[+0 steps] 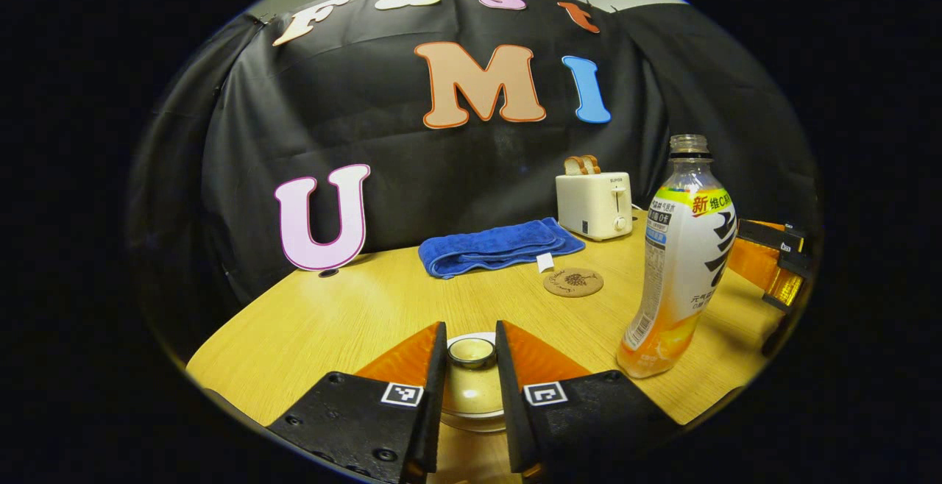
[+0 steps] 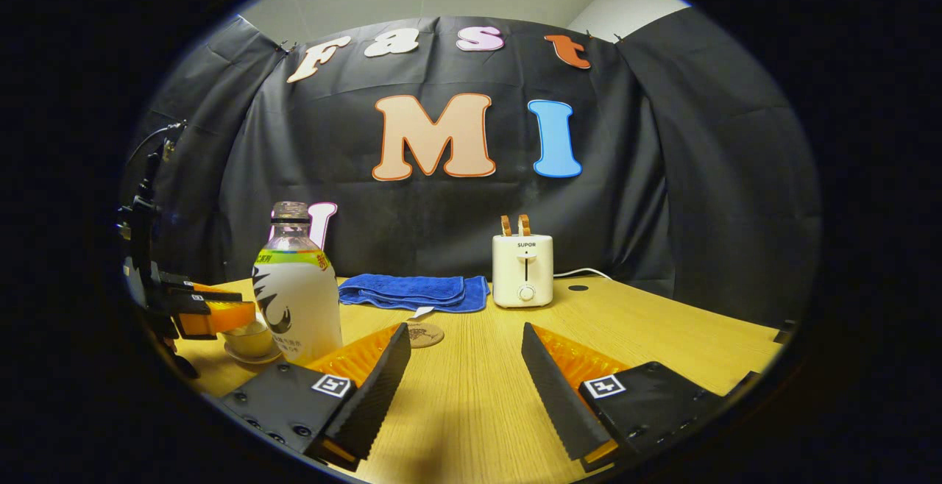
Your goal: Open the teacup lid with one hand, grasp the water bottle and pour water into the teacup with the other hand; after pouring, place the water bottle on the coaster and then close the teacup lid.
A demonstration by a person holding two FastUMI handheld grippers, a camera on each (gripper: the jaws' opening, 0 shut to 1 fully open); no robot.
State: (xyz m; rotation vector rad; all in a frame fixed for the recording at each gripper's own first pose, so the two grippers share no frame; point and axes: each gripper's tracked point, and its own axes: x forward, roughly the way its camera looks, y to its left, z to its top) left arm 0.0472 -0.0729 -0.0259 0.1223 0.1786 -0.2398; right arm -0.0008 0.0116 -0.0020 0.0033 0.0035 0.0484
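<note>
Ceramic and cream-glazed, the teacup [image 1: 471, 388] sits on its saucer near the front edge of the wooden table [image 1: 353, 315], its lid knob [image 1: 472, 351] rising between the fingers of the left gripper [image 1: 471, 366]. Those fingers stand narrowly parted, flanking the knob closely; whether they already press on it cannot be told. In the right gripper view, the right gripper [image 2: 465, 366] hangs over bare table with its jaws spread wide and nothing between them. The water bottle [image 1: 681, 263] stands upright and uncapped just to the right of the teacup, toward the table's front right; orange liquid fills only its lowest part. The cork coaster [image 1: 573, 282] lies farther back, before the blue towel [image 1: 500, 246] and the white toaster [image 1: 595, 204] at the rear edge. Handling: the lid is probably light, hard, smooth and breakable, best pinched on the knob and lifted straight. The bottle, thin plastic and mostly empty, should be light but easily squeezed; a grasp across the labelled mid-body suits it, kept upright since it is open.
</note>
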